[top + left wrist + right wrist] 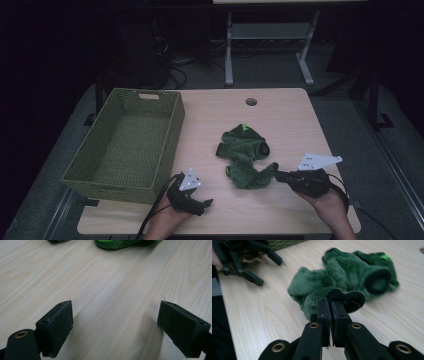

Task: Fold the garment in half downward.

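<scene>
While my right gripper (331, 305) has its fingers pinched on the near black cuff of the green fleece garment (244, 155) at centre frame, my left gripper (113, 325) rests wide open at lower left on the worktop (280, 115), farther away.

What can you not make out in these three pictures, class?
- Green garment: its kind is unclear, bunched and small in the high view.
- Its dark cuff: the part pinched in the right gripper is hidden by the jaws.
- Basket: cut off by the right gripper view's top edge.
</scene>
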Available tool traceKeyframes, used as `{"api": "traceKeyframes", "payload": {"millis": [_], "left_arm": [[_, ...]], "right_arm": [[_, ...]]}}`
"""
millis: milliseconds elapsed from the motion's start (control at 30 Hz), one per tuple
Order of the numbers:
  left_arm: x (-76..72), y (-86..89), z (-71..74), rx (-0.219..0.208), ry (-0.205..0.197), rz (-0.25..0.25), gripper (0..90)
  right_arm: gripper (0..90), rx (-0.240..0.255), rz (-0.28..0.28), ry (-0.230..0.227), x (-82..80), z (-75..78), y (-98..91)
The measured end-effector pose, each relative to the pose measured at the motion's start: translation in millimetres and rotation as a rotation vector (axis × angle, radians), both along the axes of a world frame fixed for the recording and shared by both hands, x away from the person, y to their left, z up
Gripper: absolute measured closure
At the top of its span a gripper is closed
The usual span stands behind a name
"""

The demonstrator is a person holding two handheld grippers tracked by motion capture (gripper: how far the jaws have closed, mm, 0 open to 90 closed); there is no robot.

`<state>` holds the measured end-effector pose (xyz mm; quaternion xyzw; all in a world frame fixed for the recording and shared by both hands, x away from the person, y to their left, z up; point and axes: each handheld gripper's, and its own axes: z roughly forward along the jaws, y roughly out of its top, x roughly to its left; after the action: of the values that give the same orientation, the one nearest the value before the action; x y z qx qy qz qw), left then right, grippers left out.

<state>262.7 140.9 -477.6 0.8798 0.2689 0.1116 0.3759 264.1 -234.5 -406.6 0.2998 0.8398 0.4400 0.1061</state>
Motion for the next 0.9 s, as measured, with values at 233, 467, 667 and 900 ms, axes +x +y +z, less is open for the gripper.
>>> {"api": "traceKeyframes", "payload": {"millis": [233,467,667,900], "left_arm": [[0.5,0.2,0.3,0.004,-0.001,-0.005,12.4],[0.6,0.1,0.2,0.003,-0.004,-0.005,12.4],[0.9,0.3,0.5,0.007,-0.008,-0.008,12.4],[0.9,0.4,0.4,0.009,-0.009,-0.008,12.4]], "right_arm": [[86.5,-0.016,0.073,-0.017,11.7,12.4,22.4],[86.2,-0.022,0.119,-0.015,26.3,15.1,47.8],[84.7,-0.03,0.155,0.008,38.4,10.2,71.1],[80.6,0.023,0.131,-0.006,46.4,11.1,75.3]]}}
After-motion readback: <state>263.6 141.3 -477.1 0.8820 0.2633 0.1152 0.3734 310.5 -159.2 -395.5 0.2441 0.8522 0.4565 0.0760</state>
